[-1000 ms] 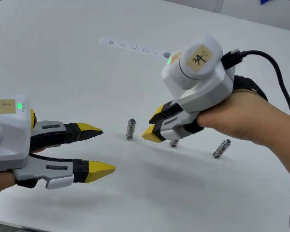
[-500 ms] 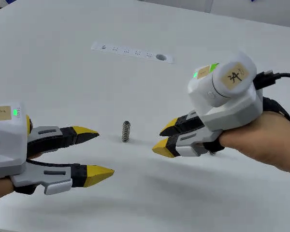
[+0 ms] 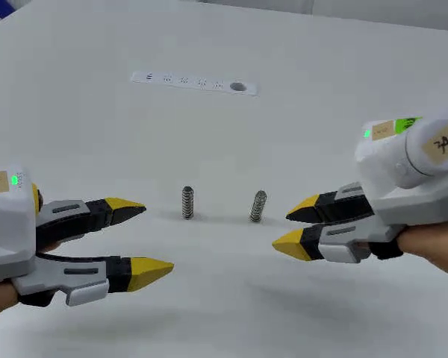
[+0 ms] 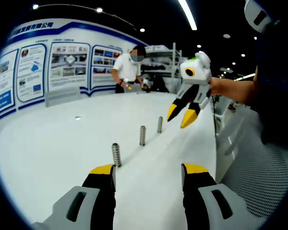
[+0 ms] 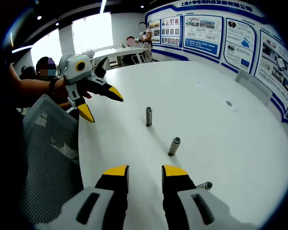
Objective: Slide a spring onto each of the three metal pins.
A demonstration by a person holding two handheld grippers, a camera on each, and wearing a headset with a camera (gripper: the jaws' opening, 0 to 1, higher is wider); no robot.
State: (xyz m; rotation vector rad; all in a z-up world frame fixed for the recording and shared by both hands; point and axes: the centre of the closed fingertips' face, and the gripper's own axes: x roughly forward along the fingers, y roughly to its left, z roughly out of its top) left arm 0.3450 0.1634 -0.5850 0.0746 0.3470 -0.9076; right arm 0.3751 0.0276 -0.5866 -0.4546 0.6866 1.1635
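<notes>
We see a white counter [image 3: 97, 134] with a plain matte top and a curved edge. Far across it a white power strip [image 3: 194, 82] lies flat, with a grey round mark at one end. Closer to us two springs stand upright on the counter, side by side but apart: the left spring [image 3: 187, 203] and the middle spring [image 3: 258, 206]. In the left gripper view a third spring [image 4: 160, 124] carries the row on beyond them.
</notes>
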